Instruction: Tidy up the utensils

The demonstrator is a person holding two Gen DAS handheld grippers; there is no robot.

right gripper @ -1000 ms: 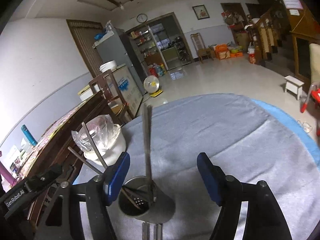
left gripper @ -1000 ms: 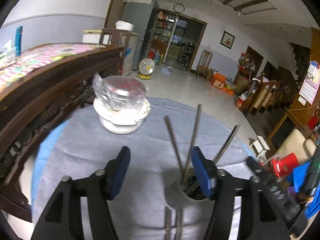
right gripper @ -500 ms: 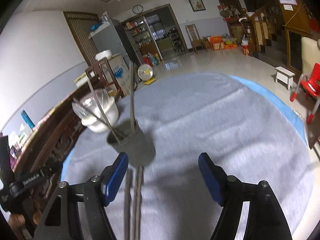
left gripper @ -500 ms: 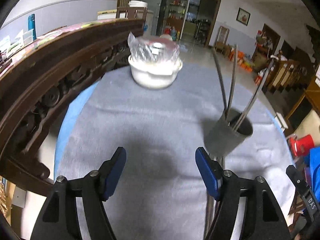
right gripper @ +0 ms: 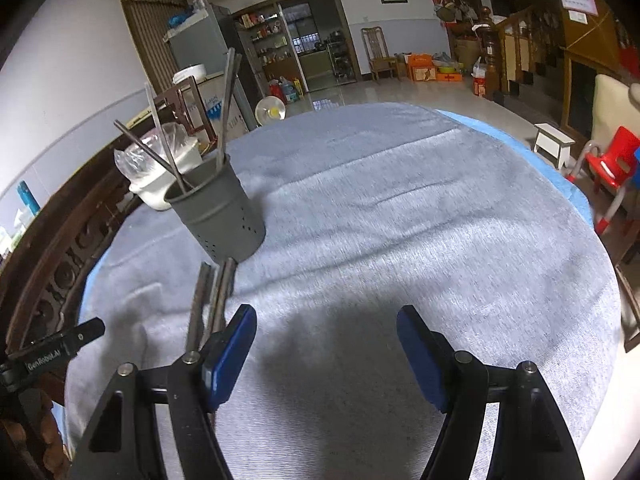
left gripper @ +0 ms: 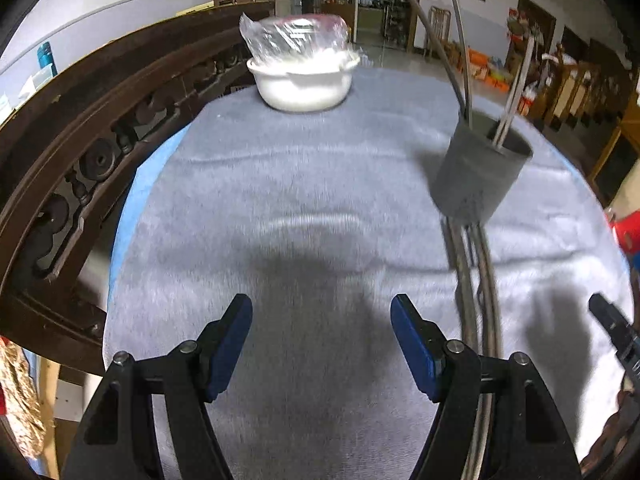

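A round table is covered with a grey cloth (left gripper: 304,208) over a blue underlayer. On it a grey cylindrical utensil holder (left gripper: 478,172) is set upright, and several long metal chopsticks (left gripper: 460,60) are seen standing in it, leaning outward at different angles. More loose chopsticks (left gripper: 478,292) are laid flat on the cloth, one end just at the foot of the holder, the rest running toward the cameras.

The left gripper (left gripper: 322,340) is held above bare cloth with its blue-padded jaws spread apart and nothing between them; the loose chopsticks are passed just outside its right finger. The right gripper (right gripper: 326,350) is likewise held with jaws wide apart and empty; in its view the loose chopsticks (right gripper: 210,300) are partly hidden behind its left finger, and the holder (right gripper: 218,208) is seen beyond them.

At the far side of the table a white bowl (left gripper: 302,84) wrapped in clear plastic is placed, well apart from the holder. A dark carved wooden bench (left gripper: 80,132) is seen along the table's left edge.
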